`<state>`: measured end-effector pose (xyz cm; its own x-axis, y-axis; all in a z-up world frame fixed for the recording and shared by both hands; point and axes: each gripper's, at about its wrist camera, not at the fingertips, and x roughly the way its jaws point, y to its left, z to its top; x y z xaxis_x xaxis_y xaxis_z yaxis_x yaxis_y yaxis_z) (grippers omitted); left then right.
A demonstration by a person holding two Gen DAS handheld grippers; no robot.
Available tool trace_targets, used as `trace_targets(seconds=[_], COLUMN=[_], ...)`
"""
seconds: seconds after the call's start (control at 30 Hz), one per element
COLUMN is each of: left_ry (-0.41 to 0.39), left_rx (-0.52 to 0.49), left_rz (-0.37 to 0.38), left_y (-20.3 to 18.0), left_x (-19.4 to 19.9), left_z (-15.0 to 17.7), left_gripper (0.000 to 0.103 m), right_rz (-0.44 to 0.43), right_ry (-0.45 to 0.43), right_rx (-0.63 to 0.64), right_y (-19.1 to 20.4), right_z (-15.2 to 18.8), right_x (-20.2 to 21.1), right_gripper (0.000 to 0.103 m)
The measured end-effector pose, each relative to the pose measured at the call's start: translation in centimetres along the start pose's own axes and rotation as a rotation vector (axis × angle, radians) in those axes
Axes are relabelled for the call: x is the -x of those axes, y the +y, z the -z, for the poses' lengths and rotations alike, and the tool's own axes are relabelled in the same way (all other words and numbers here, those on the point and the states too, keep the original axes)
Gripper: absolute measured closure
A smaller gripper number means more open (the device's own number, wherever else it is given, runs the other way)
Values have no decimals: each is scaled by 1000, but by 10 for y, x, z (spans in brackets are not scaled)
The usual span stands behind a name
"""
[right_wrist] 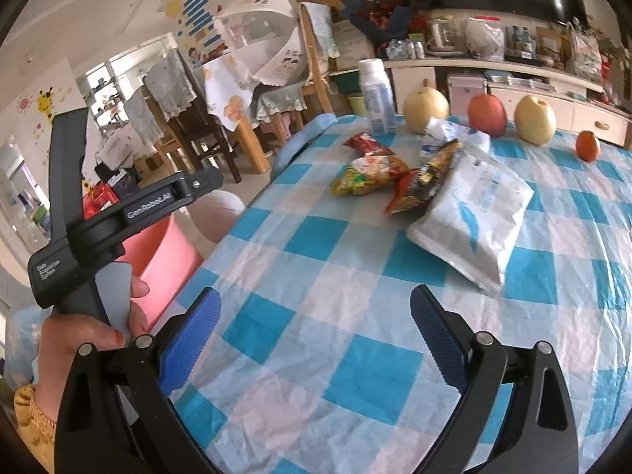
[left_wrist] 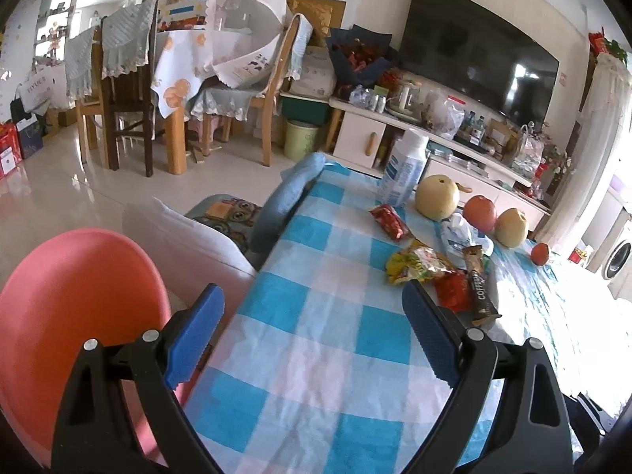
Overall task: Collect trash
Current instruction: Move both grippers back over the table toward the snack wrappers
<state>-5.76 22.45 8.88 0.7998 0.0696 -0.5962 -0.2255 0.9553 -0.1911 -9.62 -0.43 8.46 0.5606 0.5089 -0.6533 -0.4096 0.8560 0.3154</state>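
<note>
1. Left gripper (left_wrist: 312, 331): blue-padded fingers spread wide apart, nothing btwn them, hovering over near part of table (left_wrist: 316, 355) w/ blue-and-white check cloth. Right finger tip sits just near red wrapper (left_wrist: 454, 290) in that view; touching or not, can't tell.
2. Right gripper (right_wrist: 316, 316): fingers also wide apart, empty, over near edge of same cloth. Person's hand (right_wrist: 85, 328) on left gripper's black handle shows at left of right wrist view, yellow sleeve (right_wrist: 33, 410) at wrist.
3. Trash sits mid-table, beyond both grippers: yellow snack bag (right_wrist: 365, 177), red wrapper beside it, dark coffee sachet (left_wrist: 480, 290) lying over red wrapper, small red packet (left_wrist: 389, 221) farther back, crumpled white-blue wrapper (right_wrist: 454, 134) behind sachet.
4. Flat white pouch (right_wrist: 474, 217) w/ blue print lies right of trash pile, tilted, touching sachet end; seen clearly in right wrist view only.
5. Far edge row, left to right: upright white bottle (left_wrist: 405, 170), pale pear (left_wrist: 437, 196), red apple (left_wrist: 479, 213), second pale pear (left_wrist: 511, 227), small orange fruit (left_wrist: 540, 253) apart at right.
6. Pink bin (left_wrist: 75, 316) stands off table's left side, near left gripper, below table level. White stool (left_wrist: 185, 237) just beyond it.
7. Background: dining table w/ chairs (left_wrist: 130, 91), dome food cover (left_wrist: 247, 23), TV (left_wrist: 474, 47) over cluttered white cabinet (left_wrist: 363, 134).
</note>
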Motion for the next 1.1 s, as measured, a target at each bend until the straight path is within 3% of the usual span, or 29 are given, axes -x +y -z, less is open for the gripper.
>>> trace_targets(seconds=[0.67, 0.93, 1.1], left_ry=[34, 87, 179], left_rx=[-165, -164, -105], left_rz=[119, 262, 334], left_y=[-92, -122, -136], left_x=[-24, -53, -84], left_z=[12, 9, 10], left_gripper=[11, 11, 12], right_rz=[63, 68, 72], right_ry=[-21, 14, 27], right_rx=[-226, -318, -314], right_y=[-110, -152, -161], right_z=[-21, -29, -36], right_x=[37, 34, 29], right_gripper=[7, 7, 7])
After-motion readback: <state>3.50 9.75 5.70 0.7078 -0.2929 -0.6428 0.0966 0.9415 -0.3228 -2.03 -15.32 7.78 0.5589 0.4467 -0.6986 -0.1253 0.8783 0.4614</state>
